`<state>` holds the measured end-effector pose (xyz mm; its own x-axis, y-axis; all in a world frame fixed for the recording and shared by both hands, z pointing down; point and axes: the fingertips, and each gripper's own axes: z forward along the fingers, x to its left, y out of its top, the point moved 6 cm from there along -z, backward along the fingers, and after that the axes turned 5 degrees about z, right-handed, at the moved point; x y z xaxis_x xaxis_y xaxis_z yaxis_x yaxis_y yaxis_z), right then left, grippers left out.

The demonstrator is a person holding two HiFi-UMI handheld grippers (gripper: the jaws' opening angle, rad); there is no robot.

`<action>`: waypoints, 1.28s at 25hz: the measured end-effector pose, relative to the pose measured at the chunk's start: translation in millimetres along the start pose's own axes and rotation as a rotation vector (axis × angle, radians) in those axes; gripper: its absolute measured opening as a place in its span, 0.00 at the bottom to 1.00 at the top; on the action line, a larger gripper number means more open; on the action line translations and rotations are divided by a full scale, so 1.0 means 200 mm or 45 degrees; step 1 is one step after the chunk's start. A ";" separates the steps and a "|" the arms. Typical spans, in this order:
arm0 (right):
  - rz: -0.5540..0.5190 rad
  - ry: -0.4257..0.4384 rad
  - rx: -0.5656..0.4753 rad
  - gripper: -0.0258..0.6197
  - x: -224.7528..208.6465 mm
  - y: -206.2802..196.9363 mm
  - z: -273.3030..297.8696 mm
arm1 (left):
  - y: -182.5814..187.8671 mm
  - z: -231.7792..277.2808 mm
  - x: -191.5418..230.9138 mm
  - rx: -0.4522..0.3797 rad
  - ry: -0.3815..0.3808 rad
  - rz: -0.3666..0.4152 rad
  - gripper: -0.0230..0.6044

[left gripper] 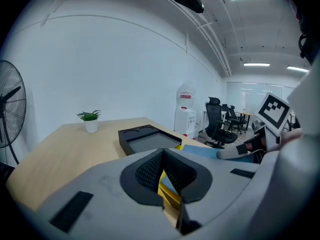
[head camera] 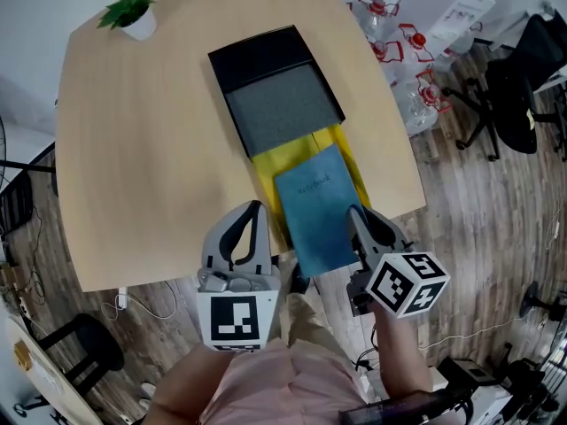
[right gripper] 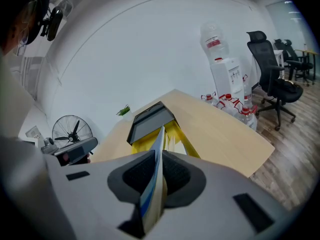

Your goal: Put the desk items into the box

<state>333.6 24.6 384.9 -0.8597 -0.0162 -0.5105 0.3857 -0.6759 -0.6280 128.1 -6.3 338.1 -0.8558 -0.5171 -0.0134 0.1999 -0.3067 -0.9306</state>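
The right gripper [right gripper: 159,160] clamps the blue notebook [head camera: 317,204] edge-on. Only the head view shows its cover, lying over the yellow box [head camera: 265,168] at the near edge of the table [head camera: 133,149]. The left gripper [left gripper: 162,156] has its jaws together, holding nothing.

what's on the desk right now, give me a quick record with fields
table: light wood
box: black, open, grey insert, no desk items inside
yellow folder: flat on the table at the box's near end
blue notebook: over the yellow folder, by the near table edge
right gripper: jaws shut on the blue notebook's edge
left gripper: jaws close together with a thin gap, grip unclear
potted plant: far left corner
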 end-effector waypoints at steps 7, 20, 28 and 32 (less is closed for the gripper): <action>-0.049 -0.089 0.055 0.15 -0.09 -0.03 0.05 | -0.01 0.07 0.00 0.020 -0.031 -0.008 0.06; -0.059 -0.099 0.053 0.28 -0.15 -0.01 0.06 | 0.03 0.07 -0.04 0.001 -0.054 0.011 0.06; -0.121 -0.078 -0.047 0.28 -0.10 0.09 -0.05 | 0.11 -0.01 -0.10 -0.073 -0.042 0.038 0.06; -0.151 -0.057 -0.093 0.28 -0.06 0.11 -0.16 | 0.18 -0.08 -0.16 -0.123 -0.032 0.045 0.06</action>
<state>362.9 32.5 358.7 -0.9142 0.0263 -0.4043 0.3024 -0.6198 -0.7242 155.3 11.3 299.1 -0.8365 -0.5466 -0.0392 0.1823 -0.2102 -0.9605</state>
